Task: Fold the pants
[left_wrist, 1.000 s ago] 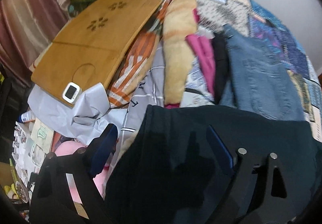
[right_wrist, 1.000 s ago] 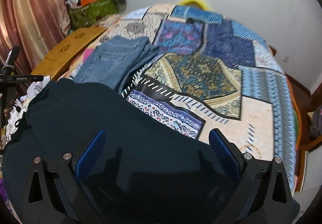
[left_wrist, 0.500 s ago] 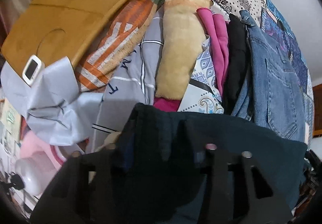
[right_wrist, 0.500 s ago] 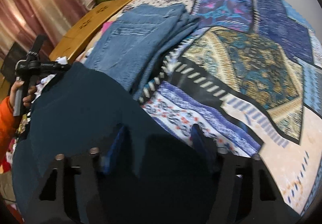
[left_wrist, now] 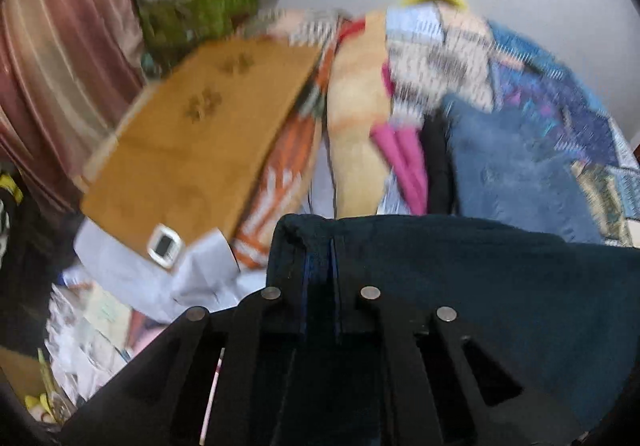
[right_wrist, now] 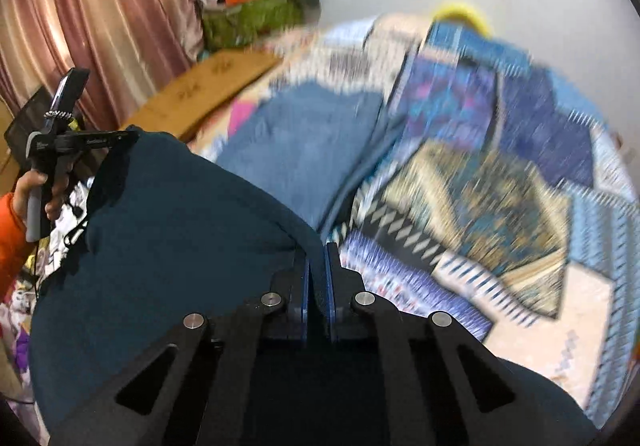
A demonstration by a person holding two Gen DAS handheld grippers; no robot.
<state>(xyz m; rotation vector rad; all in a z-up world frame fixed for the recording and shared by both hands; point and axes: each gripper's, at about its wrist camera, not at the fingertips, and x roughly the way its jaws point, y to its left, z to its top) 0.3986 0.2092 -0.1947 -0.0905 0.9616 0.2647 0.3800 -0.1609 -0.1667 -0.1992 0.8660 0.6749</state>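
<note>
A big bed with a blue patchwork quilt (right_wrist: 500,165) fills the right side. Pink striped curtains (right_wrist: 100,5) hang at upper left. Folded blue jeans (right_wrist: 312,141) lie mid-bed. A flat wooden board (left_wrist: 192,141) sits left. Both the left hand-held gripper (left_wrist: 320,266) and the right hand-held gripper (right_wrist: 317,270) pinch tight the dark teal soft pants (right_wrist: 168,230) low in the frame.

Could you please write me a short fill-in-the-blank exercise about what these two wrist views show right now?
1. Both the left gripper and the right gripper are shut on the dark ____ pants.
2. The folded blue denim jeans lie on the patterned patchwork ____.
3. The small white device rests on the flat ____ board.

Missing words: teal; bedspread; wooden
</note>
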